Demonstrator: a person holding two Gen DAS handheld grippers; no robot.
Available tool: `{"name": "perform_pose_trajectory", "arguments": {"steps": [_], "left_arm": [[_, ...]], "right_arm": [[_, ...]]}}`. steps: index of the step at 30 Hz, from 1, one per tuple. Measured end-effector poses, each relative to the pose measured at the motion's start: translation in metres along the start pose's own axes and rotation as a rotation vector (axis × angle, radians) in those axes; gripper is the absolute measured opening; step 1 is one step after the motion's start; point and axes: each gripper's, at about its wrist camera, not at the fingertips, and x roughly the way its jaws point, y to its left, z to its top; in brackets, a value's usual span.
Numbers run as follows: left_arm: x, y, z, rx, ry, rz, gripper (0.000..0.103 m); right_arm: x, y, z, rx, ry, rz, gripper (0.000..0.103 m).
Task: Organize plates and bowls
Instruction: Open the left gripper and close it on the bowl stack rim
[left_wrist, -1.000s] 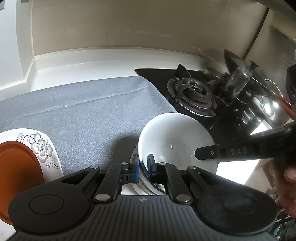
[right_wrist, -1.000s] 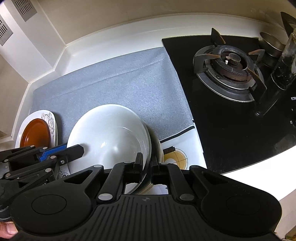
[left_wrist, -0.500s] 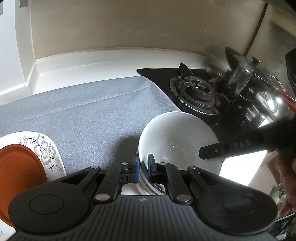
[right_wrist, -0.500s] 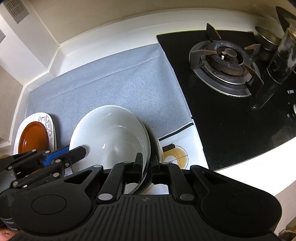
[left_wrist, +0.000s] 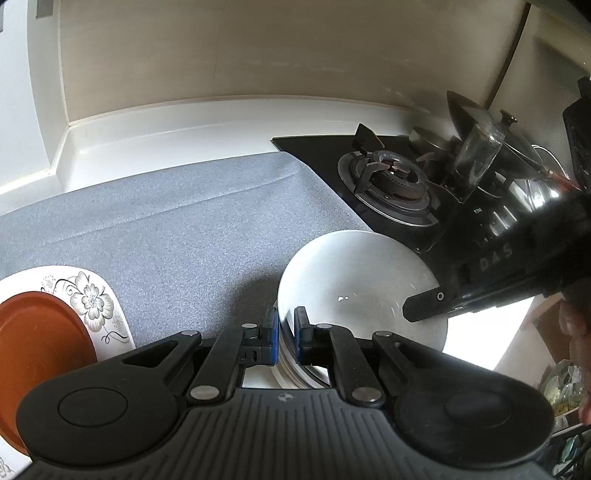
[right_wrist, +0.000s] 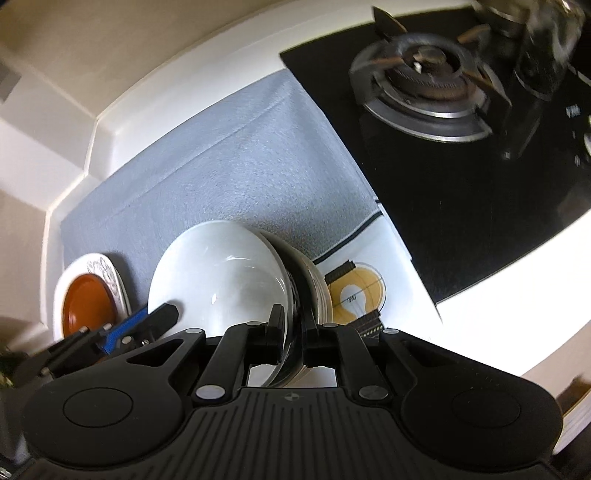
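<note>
Home kitchen. Black glass gas hob (right_wrist: 461, 155) at right, burner (left_wrist: 393, 181) with pan supports, knobs near its edge. Lidded pots (left_wrist: 480, 147) and glass jar (left_wrist: 476, 158) far right. White counter (left_wrist: 166, 129) with upstand, beige wall behind. Grey mat (right_wrist: 229, 177) on counter; floral plate (left_wrist: 88, 302), orange plate (left_wrist: 33, 339), white bowls (right_wrist: 221, 277) near edge.

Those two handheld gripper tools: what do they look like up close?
Both are black plastic with ribbed bodies, round side discs and silver rivets on linked finger arms. The left gripper has blue finger pads; the right gripper has dark ones and white "DAS" lettering along its side.
</note>
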Motion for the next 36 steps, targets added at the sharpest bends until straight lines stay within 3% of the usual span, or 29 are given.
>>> {"name": "perform_pose_trajectory", "arguments": {"steps": [4,22,25,28,34,36], "left_arm": [[0.0,-0.001,0.001,0.004,0.002,-0.001,0.008],[0.003,-0.004,0.0,0.018,-0.001,0.007,0.008],[0.003,-0.005,0.0,0.021,-0.004,0.007,0.009],[0.002,-0.006,0.001,0.027,-0.008,0.007,0.008],[0.001,-0.005,0.0,0.02,-0.005,0.003,0.01],[-0.001,-0.002,-0.001,0.003,-0.005,0.001,0.015]], "right_arm": [[0.0,-0.008,0.001,0.059,0.023,0.03,0.01],[-0.006,-0.012,0.004,0.09,0.061,0.051,0.013],[-0.007,-0.012,0.004,0.086,0.061,0.048,0.013],[-0.01,-0.011,0.003,0.076,0.055,0.037,0.023],[-0.013,-0.011,0.0,0.048,0.042,0.03,0.024],[-0.015,-0.008,-0.002,0.012,0.016,0.021,0.024]]}}
